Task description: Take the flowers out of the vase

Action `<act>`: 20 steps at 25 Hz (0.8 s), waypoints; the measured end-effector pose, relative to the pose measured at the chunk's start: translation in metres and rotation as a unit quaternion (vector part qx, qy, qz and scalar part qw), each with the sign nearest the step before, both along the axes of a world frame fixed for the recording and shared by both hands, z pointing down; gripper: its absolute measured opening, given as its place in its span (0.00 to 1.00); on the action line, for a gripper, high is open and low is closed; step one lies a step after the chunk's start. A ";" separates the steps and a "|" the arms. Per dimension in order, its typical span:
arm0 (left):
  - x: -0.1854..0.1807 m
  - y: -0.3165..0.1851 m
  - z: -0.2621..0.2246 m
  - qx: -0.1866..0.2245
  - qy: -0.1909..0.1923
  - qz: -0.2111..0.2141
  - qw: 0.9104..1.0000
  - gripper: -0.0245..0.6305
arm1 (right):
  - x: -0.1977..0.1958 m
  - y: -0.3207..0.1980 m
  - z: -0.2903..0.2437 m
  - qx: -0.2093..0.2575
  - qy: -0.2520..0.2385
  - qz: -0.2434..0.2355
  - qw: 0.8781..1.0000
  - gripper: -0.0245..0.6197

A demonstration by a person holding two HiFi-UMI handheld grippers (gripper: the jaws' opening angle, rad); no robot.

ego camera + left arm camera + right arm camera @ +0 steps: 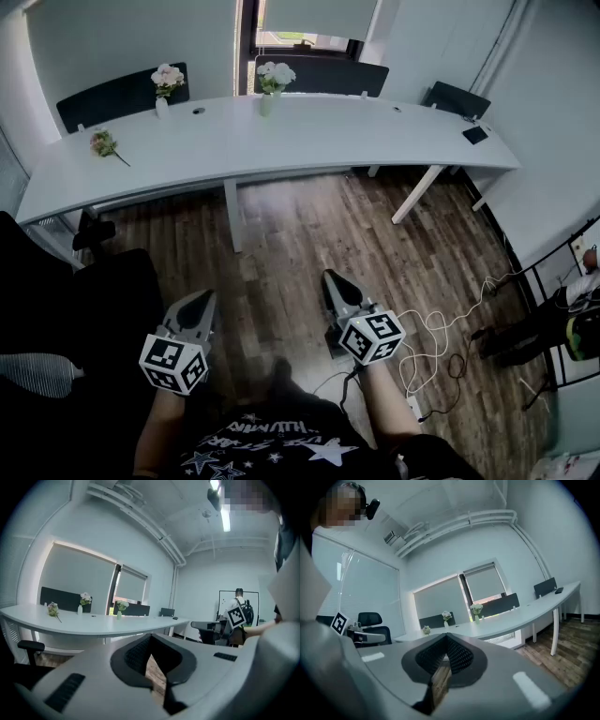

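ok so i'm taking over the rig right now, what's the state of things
Left gripper: shut, empty, low over the floor, well short of the table.
Right gripper: shut, empty, same height.
Done: one loose sprig lies at the table's left end, probably already pulled.
Left: the pink flowers stand in the left vase and the white flowers in the middle vase. Step up and pull both.

The right gripper (446,639), jaws together, faces a table (520,613) bearing flowers (476,607).

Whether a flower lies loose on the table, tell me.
Yes, a flower lies flat on the table near its left end.
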State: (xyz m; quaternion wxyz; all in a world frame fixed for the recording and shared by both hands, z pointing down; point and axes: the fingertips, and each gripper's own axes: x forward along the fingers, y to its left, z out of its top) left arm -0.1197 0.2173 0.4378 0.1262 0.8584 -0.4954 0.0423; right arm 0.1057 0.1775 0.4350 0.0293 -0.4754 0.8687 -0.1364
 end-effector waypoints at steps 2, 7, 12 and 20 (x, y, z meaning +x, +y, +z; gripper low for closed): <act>0.002 -0.014 -0.002 0.000 0.004 -0.002 1.000 0.05 | 0.001 -0.012 0.001 -0.001 0.002 -0.002 1.000 0.04; 0.007 -0.039 -0.009 0.006 0.002 -0.006 1.000 0.05 | 0.002 -0.035 -0.002 0.000 -0.001 -0.009 1.000 0.04; 0.008 -0.060 -0.012 0.006 0.004 -0.006 1.000 0.05 | 0.002 -0.058 -0.007 0.003 0.000 -0.013 1.000 0.04; 0.040 -0.085 -0.015 0.015 -0.006 0.011 1.000 0.05 | 0.016 -0.079 0.003 0.020 0.038 -0.022 0.999 0.04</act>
